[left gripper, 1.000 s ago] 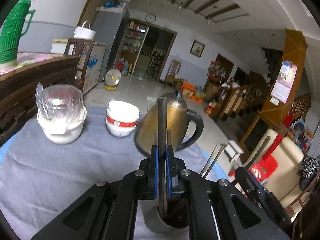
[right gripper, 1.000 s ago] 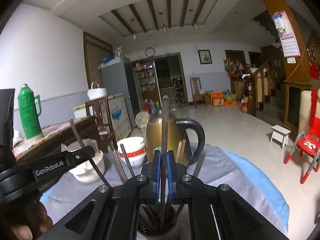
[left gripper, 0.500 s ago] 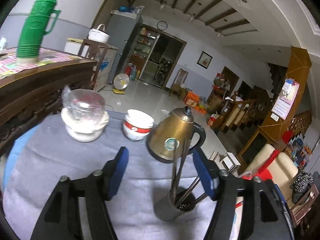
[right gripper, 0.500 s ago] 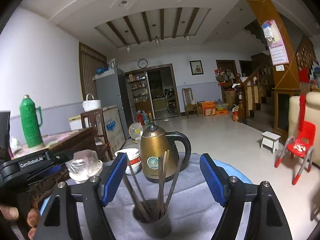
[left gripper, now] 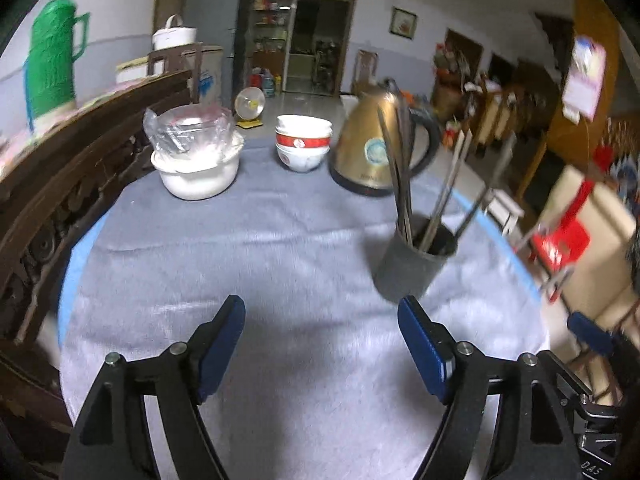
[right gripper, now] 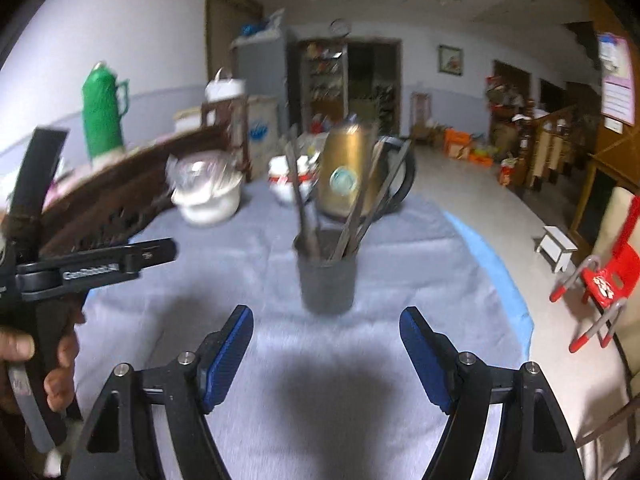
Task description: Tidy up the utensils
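The dark grey cylindrical holder point(right gripper: 327, 276) stands upright on the grey tablecloth point(left gripper: 240, 264), toward the right side of the round table. The long dark metal chopsticks point(right gripper: 352, 204) lean inside it, fanned against its rim. Beyond it, at the far edge, sit a brass-coloured electric kettle point(left gripper: 372, 148), a stack of white bowls with a red band point(left gripper: 303, 144) and, further left, a white pot covered in clear plastic point(left gripper: 196, 160).

The left gripper point(left gripper: 322, 344) has just been opening; its blue-padded jaws stand wide apart over bare cloth with nothing between them. The right gripper point(right gripper: 326, 354) is likewise spread and empty, near the holder.

The step in hand looks like the release after dropping chopsticks in. No loose utensil shows on the cloth, so the next move calls for finding any remaining piece, or finishing.
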`<act>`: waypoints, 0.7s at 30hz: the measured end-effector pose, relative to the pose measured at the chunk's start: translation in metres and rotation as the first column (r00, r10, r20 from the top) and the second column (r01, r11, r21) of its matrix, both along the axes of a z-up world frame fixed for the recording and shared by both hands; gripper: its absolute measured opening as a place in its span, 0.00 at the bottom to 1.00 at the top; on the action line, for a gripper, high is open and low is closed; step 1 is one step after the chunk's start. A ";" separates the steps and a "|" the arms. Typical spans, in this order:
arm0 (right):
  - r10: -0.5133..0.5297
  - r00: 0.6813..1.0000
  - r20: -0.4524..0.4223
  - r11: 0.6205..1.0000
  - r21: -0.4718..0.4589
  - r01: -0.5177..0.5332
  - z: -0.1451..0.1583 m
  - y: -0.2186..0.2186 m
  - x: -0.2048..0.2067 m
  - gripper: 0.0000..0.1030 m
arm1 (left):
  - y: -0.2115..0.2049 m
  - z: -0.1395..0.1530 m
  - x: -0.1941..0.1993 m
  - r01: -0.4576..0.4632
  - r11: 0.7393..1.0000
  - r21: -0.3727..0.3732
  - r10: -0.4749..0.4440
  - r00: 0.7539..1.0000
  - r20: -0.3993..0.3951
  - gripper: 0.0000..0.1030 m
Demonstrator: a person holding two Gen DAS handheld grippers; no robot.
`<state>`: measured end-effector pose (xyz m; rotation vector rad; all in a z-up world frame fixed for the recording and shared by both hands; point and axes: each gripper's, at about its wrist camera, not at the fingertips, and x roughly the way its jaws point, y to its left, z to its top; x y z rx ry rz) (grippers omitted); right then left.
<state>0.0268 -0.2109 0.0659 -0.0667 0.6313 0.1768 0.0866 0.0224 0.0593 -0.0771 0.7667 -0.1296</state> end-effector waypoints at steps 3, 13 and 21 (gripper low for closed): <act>0.014 1.000 -0.011 1.000 -0.024 -0.014 -0.003 0.002 -0.007 0.77 | -0.005 0.002 -0.005 0.011 0.999 0.050 -0.011 1.000 0.006 0.77; -0.015 0.998 0.066 0.999 -0.042 0.018 0.018 0.002 -0.002 0.89 | -0.017 0.026 -0.011 0.043 0.995 0.091 -0.051 0.995 0.090 0.93; -0.040 0.994 0.098 0.996 -0.069 0.047 0.023 -0.001 0.008 0.93 | -0.026 0.035 -0.005 0.070 0.995 0.068 -0.076 0.993 0.088 0.94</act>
